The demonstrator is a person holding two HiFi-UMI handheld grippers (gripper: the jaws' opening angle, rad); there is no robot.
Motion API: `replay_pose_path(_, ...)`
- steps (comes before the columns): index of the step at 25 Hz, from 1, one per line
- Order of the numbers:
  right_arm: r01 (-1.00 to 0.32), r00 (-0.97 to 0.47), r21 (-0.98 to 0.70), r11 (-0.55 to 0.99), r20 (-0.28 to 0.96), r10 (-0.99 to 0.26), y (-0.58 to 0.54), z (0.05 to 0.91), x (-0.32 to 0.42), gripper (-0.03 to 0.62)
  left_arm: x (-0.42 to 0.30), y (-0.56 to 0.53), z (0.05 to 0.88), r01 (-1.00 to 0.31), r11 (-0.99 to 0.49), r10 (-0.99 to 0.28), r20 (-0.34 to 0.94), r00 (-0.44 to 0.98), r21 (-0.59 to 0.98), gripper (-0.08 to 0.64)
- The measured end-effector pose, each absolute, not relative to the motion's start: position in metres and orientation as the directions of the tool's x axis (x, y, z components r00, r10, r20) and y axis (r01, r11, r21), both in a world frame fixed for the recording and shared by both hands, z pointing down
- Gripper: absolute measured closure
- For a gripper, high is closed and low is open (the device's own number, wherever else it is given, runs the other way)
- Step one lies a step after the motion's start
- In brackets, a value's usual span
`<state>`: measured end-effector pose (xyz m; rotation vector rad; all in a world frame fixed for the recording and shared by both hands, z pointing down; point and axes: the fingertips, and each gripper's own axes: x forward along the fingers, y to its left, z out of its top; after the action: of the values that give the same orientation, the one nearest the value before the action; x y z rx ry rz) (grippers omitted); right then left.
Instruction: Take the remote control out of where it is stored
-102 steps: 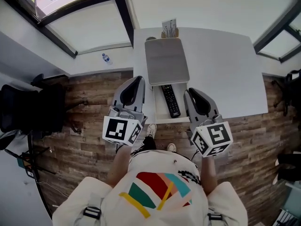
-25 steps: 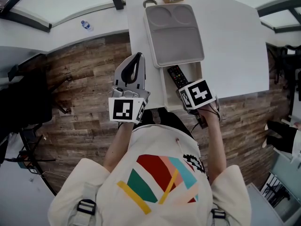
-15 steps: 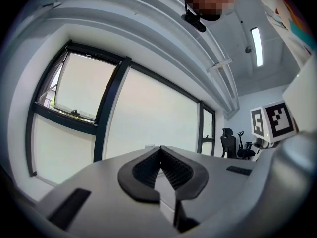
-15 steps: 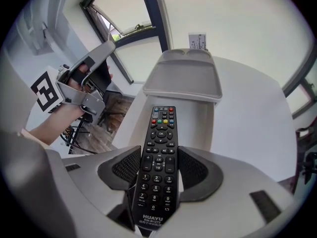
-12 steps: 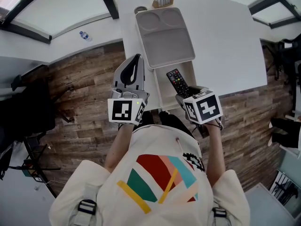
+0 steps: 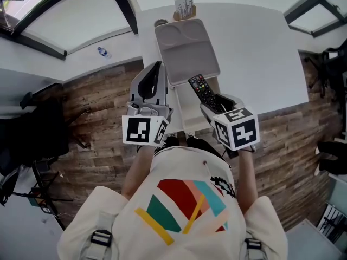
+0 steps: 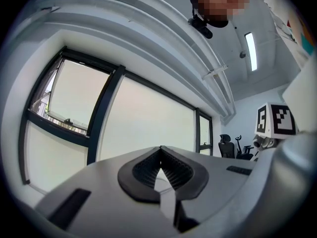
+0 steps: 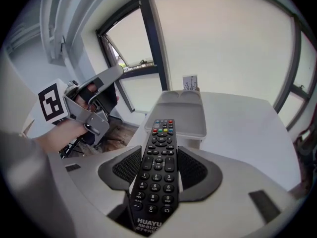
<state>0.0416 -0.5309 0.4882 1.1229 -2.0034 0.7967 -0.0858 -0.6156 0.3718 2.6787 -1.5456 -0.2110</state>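
Note:
The black remote control sits between the pads of my right gripper, which is shut on its lower half; its coloured buttons point away from me. In the head view the remote slants up above the open white drawer at the table's near edge, with the right gripper holding its near end. My left gripper hovers to the left of the drawer, over the floor. Its jaws are shut on nothing and point up at the windows.
A grey tray lies on the white table right behind the drawer. A small card holder stands at the table's far edge. A water bottle rests on the sill and a black chair stands at the left.
The right gripper has lifted the remote out of the drawer and drawn it back toward me, far end tilted up. The left gripper has hardly moved.

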Motion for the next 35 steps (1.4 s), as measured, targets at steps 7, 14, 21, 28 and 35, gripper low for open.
replay_pose_path(7,-0.872,-0.443,-0.066,0.485,0.53,-0.723,-0.558,0.415,0.039,0.357,-0.086,-0.612,0.357,-0.877,-0.477,-0.876,-0.113,0.469,0.062,0.552)
replay_pose_path(14,-0.888,-0.448,0.01,0.46,0.205,-0.87,-0.574,0.34,0.04,0.357,-0.084,-0.608,0.321,-0.884,-0.468,-0.871,-0.178,0.458,0.016,0.552)
replay_pose_path(21,-0.875,-0.48,0.108,0.472,-0.066,-0.875,-0.561,0.267,0.033,0.359,-0.083,-0.596,0.278,-0.882,-0.471,-0.859,-0.238,0.454,0.019,0.552)
replay_pose_path(28,-0.856,-0.517,0.075,0.511,-0.124,-0.847,-0.559,0.252,0.028,0.359,-0.084,-0.591,0.262,-0.887,-0.462,-0.852,-0.274,0.447,-0.01,0.552)
replay_pose_path(35,-0.864,-0.503,0.06,0.5,-0.147,-0.852,-0.557,0.247,0.032,0.359,-0.095,-0.592,0.264,-0.898,-0.439,-0.866,-0.268,0.423,0.002,0.552)
